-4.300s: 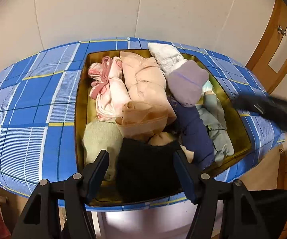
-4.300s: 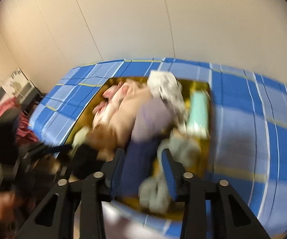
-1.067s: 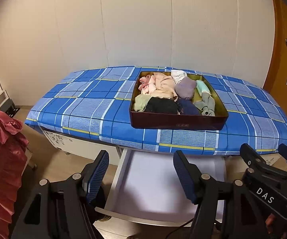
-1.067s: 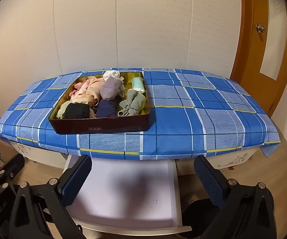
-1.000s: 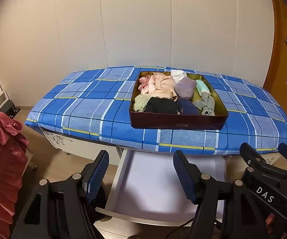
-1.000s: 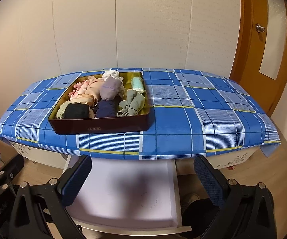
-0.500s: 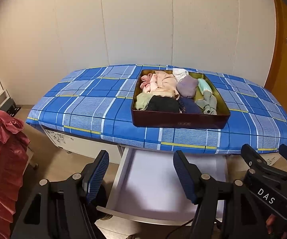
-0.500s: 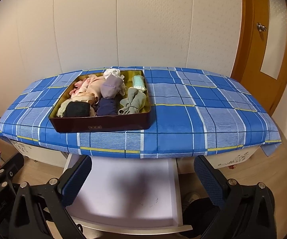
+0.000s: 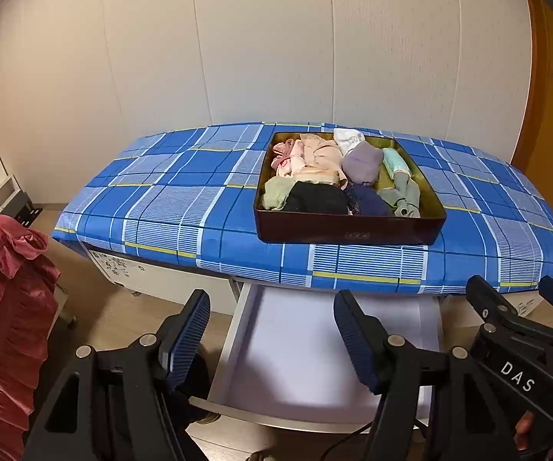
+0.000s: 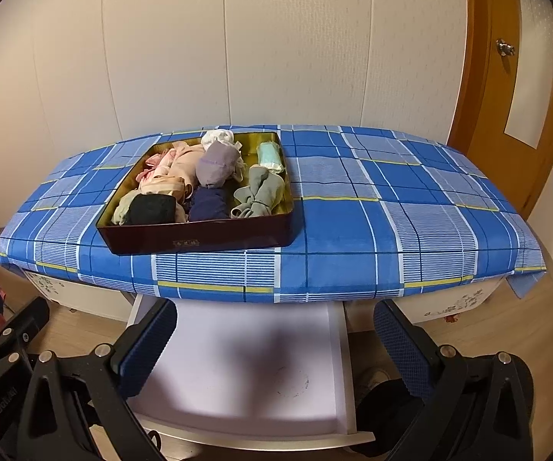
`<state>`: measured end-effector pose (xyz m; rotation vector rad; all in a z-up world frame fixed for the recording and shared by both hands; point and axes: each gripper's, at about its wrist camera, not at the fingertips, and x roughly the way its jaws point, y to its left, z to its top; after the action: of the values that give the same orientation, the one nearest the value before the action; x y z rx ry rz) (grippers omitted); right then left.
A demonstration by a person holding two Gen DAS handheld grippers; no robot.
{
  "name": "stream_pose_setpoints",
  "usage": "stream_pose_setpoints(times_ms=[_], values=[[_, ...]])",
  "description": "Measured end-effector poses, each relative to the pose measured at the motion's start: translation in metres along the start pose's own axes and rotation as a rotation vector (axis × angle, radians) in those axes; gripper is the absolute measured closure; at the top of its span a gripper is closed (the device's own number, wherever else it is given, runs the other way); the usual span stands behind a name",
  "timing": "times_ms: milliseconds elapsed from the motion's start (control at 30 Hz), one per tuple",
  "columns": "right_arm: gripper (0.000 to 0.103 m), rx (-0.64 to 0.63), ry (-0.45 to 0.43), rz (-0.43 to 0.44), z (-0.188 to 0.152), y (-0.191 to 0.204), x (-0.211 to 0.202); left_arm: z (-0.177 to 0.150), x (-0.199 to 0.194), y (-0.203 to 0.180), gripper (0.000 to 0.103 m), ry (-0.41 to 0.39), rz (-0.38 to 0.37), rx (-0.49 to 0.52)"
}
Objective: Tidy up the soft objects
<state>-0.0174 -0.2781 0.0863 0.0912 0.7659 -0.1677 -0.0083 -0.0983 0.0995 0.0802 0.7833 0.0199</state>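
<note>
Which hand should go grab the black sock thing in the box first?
Probably the left. The black bundle sits in the near-left corner of the box, roughly ahead of the left gripper. The right gripper is open too, but points further right. Both are well back, above the open drawer.

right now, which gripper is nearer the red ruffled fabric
Left. The left gripper sits open just right of the red ruffled fabric; the right gripper is farther right, over the open drawer.

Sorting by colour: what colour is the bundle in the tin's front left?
Black bundle, with pale green beside it; the right wrist view shows it best.
</note>
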Motion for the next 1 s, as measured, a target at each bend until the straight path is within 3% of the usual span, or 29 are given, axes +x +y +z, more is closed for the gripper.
stream_pose_setpoints(times_ms=[1000], values=[[0.0,0.023,0.025,0.013,0.001,-0.0038,0.0089,0.0007,0.0074,-0.0048,0.035,0.031,-0.016,-0.004]])
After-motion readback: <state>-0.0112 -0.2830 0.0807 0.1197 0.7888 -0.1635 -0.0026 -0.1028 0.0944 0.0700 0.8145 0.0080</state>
